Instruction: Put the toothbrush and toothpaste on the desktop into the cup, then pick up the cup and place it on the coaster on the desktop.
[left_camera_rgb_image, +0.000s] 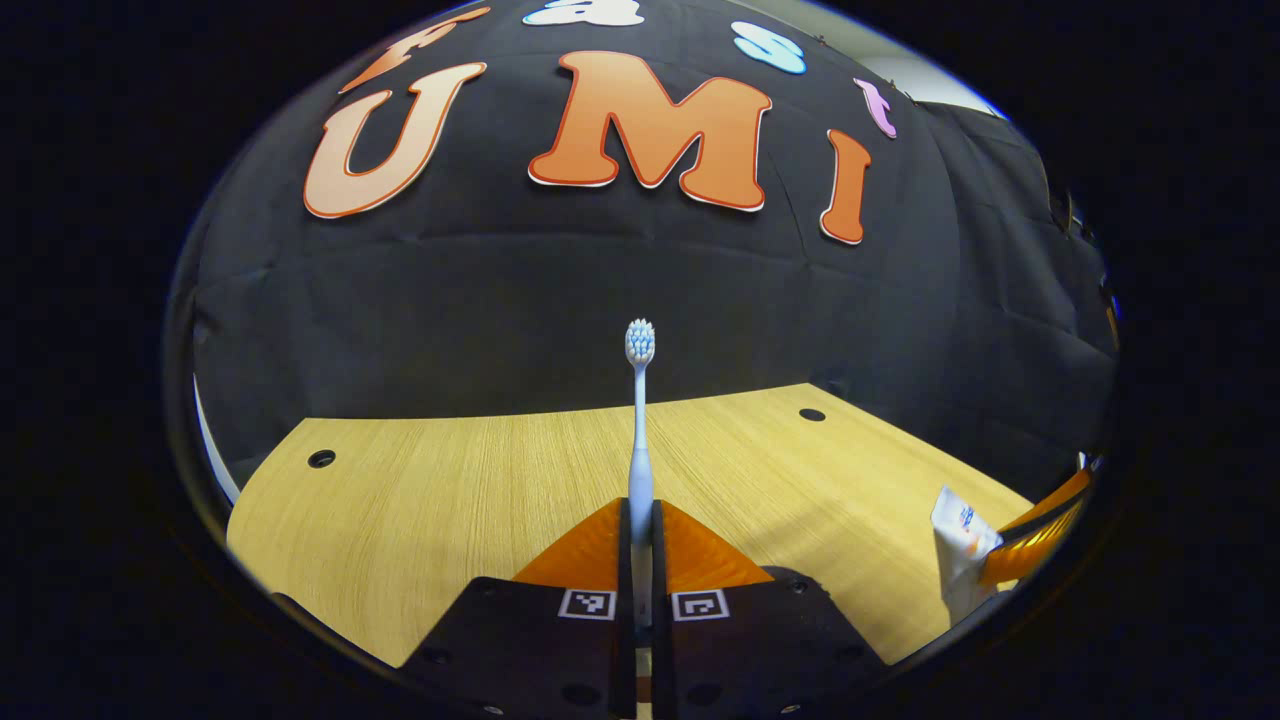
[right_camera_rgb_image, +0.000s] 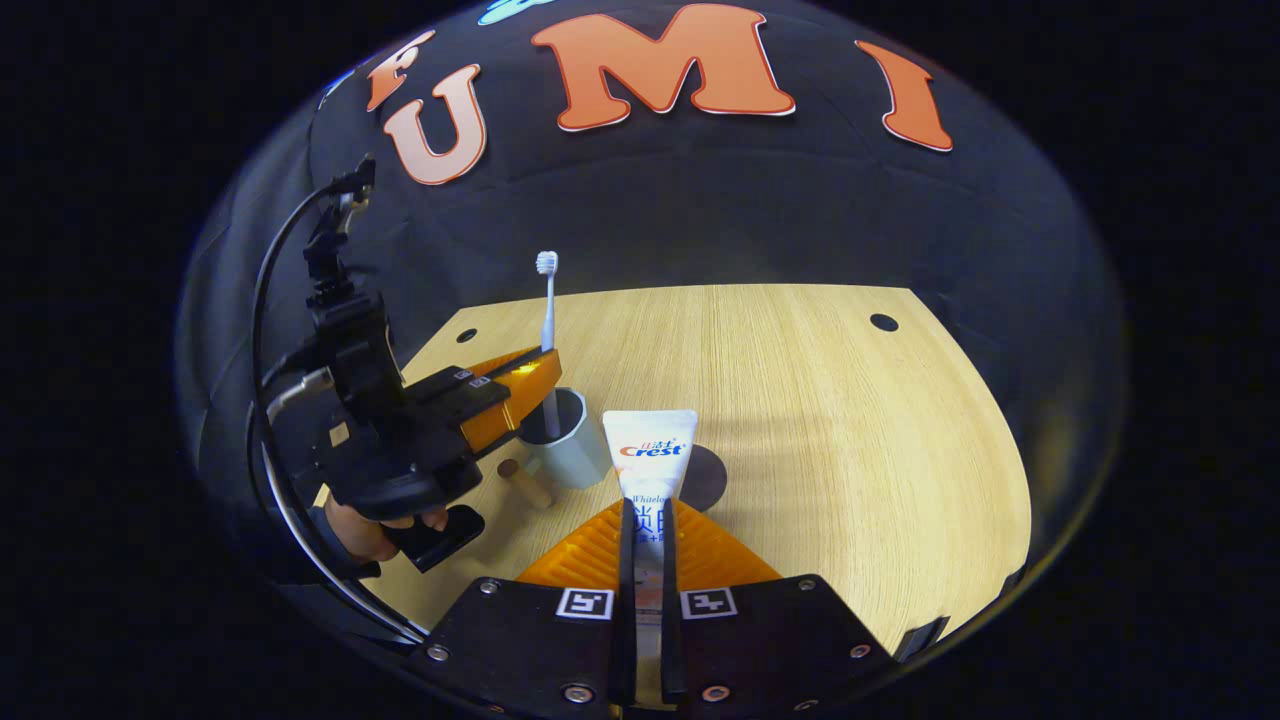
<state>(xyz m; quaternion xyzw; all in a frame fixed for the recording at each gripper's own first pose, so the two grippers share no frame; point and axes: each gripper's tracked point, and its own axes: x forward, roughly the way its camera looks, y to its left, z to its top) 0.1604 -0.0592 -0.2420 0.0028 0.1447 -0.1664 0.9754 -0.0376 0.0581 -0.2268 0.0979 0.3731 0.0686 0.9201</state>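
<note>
In the left gripper view, my left gripper (left_camera_rgb_image: 640, 525) is shut on a white toothbrush (left_camera_rgb_image: 640, 400) that stands upright, bristles at the top. The right gripper view has that left gripper (right_camera_rgb_image: 515, 385) holding the toothbrush (right_camera_rgb_image: 547, 300) over a pale green cup (right_camera_rgb_image: 570, 450), the handle's lower end dipping into the cup's mouth. My right gripper (right_camera_rgb_image: 645, 525) is shut on a white toothpaste tube (right_camera_rgb_image: 652, 450), flat end up, just right of the cup. A dark round coaster (right_camera_rgb_image: 710, 478) lies on the desk behind the tube. The toothpaste tube (left_camera_rgb_image: 958, 550) sits at the far right of the left gripper view.
The wooden desk (right_camera_rgb_image: 820, 420) has small round holes near its far corners (right_camera_rgb_image: 884, 322). A short wooden stub (right_camera_rgb_image: 525, 487) juts from the cup's left side. A hand (right_camera_rgb_image: 365, 535) grips the left gripper's handle, with cables looping above it.
</note>
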